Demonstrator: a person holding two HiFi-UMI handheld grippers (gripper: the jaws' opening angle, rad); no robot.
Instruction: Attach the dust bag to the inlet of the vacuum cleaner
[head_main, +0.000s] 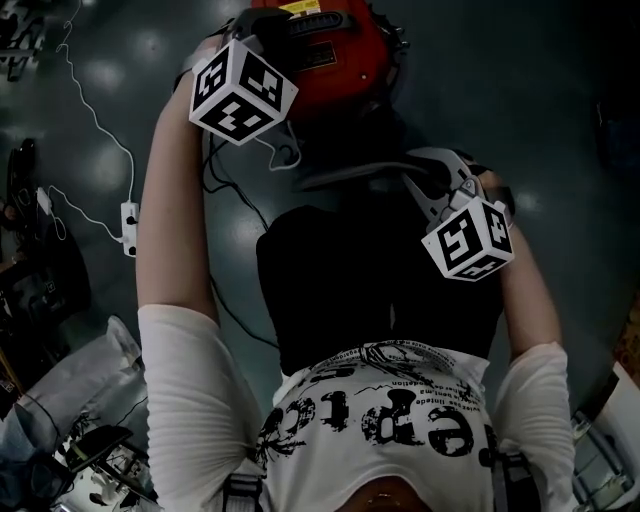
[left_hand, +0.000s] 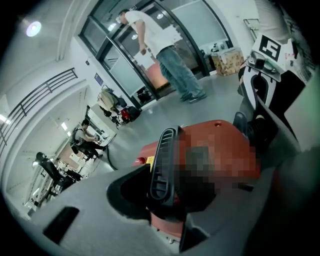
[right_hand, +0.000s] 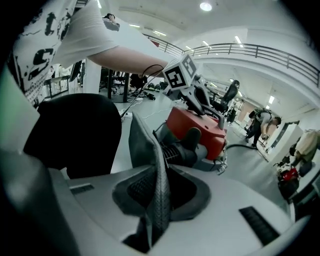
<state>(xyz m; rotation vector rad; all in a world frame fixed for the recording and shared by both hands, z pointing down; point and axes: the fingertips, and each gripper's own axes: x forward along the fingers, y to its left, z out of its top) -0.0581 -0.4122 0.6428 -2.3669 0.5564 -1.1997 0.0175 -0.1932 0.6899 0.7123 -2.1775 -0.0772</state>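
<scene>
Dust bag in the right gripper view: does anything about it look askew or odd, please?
Yes: the dust bag lies slack beside the red vacuum cleaner, its grey edge creased upright, pinched in the right gripper.

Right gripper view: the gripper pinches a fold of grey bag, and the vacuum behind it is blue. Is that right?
Not quite. The vacuum is red, not blue, as the right gripper view shows. The rest holds: the right gripper does pinch a fold of the grey bag, and the vacuum stands behind it.
</scene>
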